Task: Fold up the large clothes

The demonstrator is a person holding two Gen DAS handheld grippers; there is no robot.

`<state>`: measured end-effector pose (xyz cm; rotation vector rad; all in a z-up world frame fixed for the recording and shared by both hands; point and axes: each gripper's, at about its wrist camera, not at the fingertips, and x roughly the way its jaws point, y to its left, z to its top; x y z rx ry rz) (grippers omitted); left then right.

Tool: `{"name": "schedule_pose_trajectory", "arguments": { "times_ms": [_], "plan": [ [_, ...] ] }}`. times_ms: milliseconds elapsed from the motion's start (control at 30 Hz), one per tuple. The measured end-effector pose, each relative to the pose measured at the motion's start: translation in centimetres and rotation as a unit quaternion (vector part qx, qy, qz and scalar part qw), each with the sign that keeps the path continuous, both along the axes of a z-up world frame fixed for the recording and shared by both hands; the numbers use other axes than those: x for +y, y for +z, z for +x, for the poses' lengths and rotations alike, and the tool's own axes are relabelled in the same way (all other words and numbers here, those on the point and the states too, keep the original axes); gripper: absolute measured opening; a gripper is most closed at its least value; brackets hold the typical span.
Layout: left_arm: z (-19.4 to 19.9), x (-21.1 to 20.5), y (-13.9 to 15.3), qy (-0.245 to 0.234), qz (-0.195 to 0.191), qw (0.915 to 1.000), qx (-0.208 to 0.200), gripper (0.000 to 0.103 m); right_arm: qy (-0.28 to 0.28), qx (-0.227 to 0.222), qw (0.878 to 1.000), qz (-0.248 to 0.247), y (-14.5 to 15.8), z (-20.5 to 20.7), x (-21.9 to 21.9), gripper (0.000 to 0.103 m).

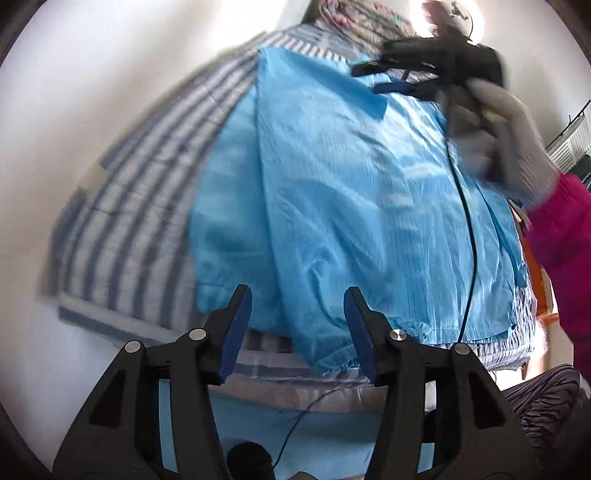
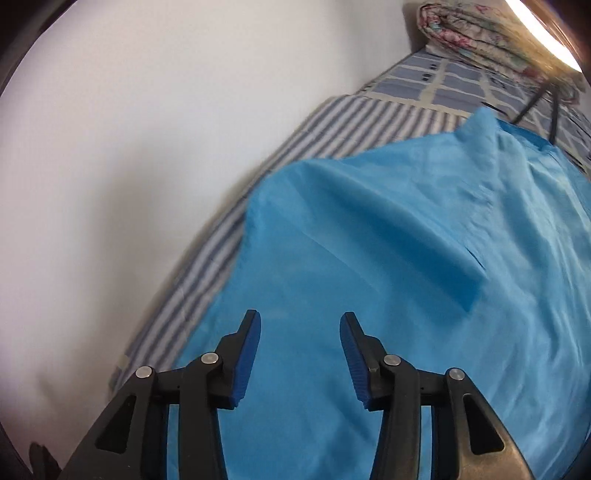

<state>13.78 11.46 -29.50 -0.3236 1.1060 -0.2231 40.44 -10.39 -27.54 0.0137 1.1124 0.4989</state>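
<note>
Both grippers stand with their blue-padded jaws spread wide and nothing between them, poised over a bright blue garment (image 1: 351, 192) spread on a bed. Left gripper (image 1: 297, 332) hangs at the near edge of the bed, its fingertips framing the garment's gathered hem, which droops just over that edge; whether the pads touch the cloth cannot be told. Right gripper (image 2: 300, 354) hovers above the cloth farther up the bed, toward the end where a folded floral quilt (image 2: 491, 33) lies, and in the left wrist view it appears blurred, held in a grey-gloved hand (image 1: 517, 140) with a magenta sleeve (image 1: 565, 236) behind it. A thin dark cable (image 1: 469, 236) trails from that gripper down across the garment to the hem. The garment lies wrinkled and partly doubled over itself, one loose flap raised near its middle in the right wrist view, and it covers most of the striped blue-and-white bedsheet (image 1: 140, 192), which shows along the side next to a white wall (image 2: 147, 129).
</note>
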Motion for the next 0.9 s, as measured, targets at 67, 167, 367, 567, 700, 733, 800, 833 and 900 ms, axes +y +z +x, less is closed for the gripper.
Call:
{"name": "schedule_pose_trajectory", "arguments": {
  "times_ms": [67, 167, 367, 567, 700, 733, 800, 833, 900],
  "plan": [
    [0.8, -0.4, -0.9, 0.003, 0.0, 0.9998, 0.017, 0.048, -0.015, 0.017, 1.0, 0.003, -0.6, -3.0, -3.5, 0.056],
    [1.2, -0.7, -1.7, 0.011, -0.021, 0.9992, 0.033, 0.002, -0.025, 0.05, 0.998, 0.017, -2.2, -8.2, -7.7, 0.057],
    [-0.4, -0.2, -0.5, 0.029, 0.006, 0.9995, 0.011, 0.0, -0.013, 0.102, 0.994, 0.036, -6.3, -16.5, -9.0, 0.049],
    [-1.6, 0.7, 0.9, 0.045, 0.067, 0.9967, -0.01, 0.0, 0.036, 0.117, 0.99, 0.063, -7.6, -20.2, -5.7, 0.01],
    [-1.3, 1.3, 0.8, 0.05, 0.091, 0.9946, -0.003, 0.0, 0.058, 0.107, 0.991, 0.059, -7.2, -21.0, -3.4, 0.001],
    [-1.3, 1.6, 0.6, 0.052, 0.095, 0.9941, -0.001, 0.0, 0.063, 0.105, 0.991, 0.06, -7.0, -21.4, -2.9, 0.0],
    [-1.2, 2.3, 0.3, 0.055, 0.105, 0.9929, 0.001, 0.0, 0.07, 0.103, 0.991, 0.057, -6.8, -21.8, -2.1, 0.0],
    [-1.1, 2.6, -0.1, 0.054, 0.108, 0.9927, 0.006, 0.0, 0.073, 0.103, 0.991, 0.05, -6.9, -22.0, -1.7, 0.0],
    [-1.2, 3.2, -0.8, 0.051, 0.105, 0.993, 0.019, 0.0, 0.08, 0.101, 0.991, 0.031, -7.1, -22.1, -1.0, 0.0]
  ]
}}
